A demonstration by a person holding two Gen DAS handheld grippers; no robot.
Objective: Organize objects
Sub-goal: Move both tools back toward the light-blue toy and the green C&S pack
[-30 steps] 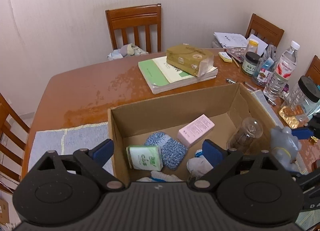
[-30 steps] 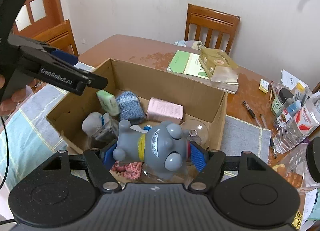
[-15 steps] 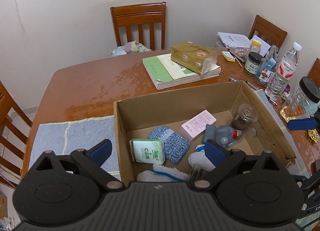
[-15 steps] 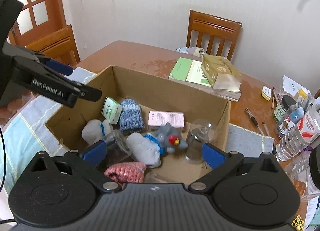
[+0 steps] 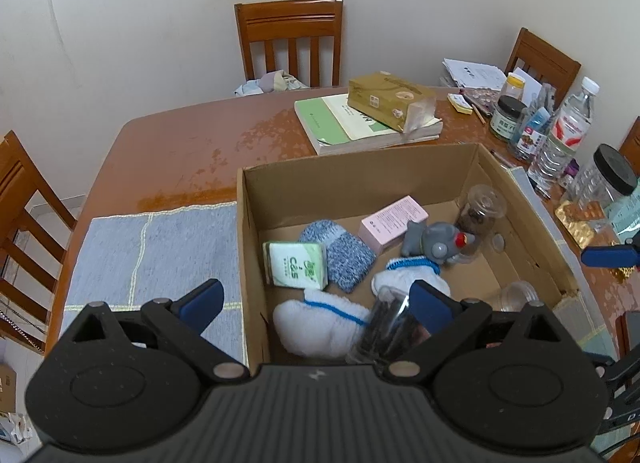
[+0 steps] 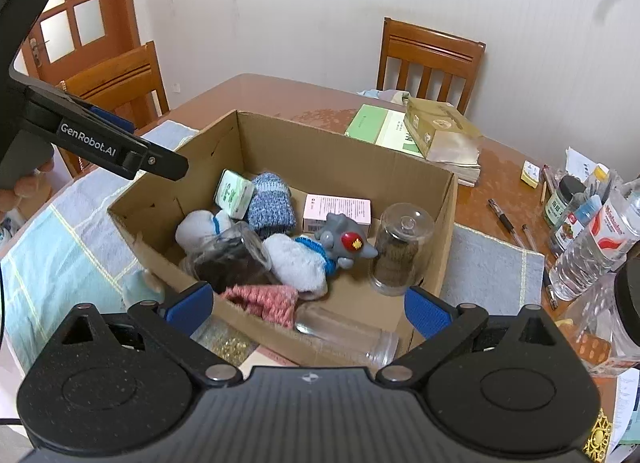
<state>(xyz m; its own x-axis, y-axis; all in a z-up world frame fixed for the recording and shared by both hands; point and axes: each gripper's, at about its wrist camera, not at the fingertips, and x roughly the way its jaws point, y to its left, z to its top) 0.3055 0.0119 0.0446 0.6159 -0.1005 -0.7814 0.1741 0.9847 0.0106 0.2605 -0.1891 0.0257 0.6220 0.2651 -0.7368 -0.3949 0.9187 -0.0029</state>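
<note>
L gripper (image 5: 316, 303): jaws wide apart, nothing between the 2 blue pads, pointing steeply down. R gripper (image 6: 308, 303): jaws spread wide, also empty, tilted down; they've just been opening w/ nothing now between them. Person's fingers (image 6: 24, 187) wrap the L gripper's handle at the R view's left edge.

A wooden chair (image 5: 289, 43) stands against the wall straight ahead of the left claw, cloth bundled on its seat. Another chair (image 5: 24, 223) is off to its left. Left of the right claw, a glazed door (image 6: 76, 3).
</note>
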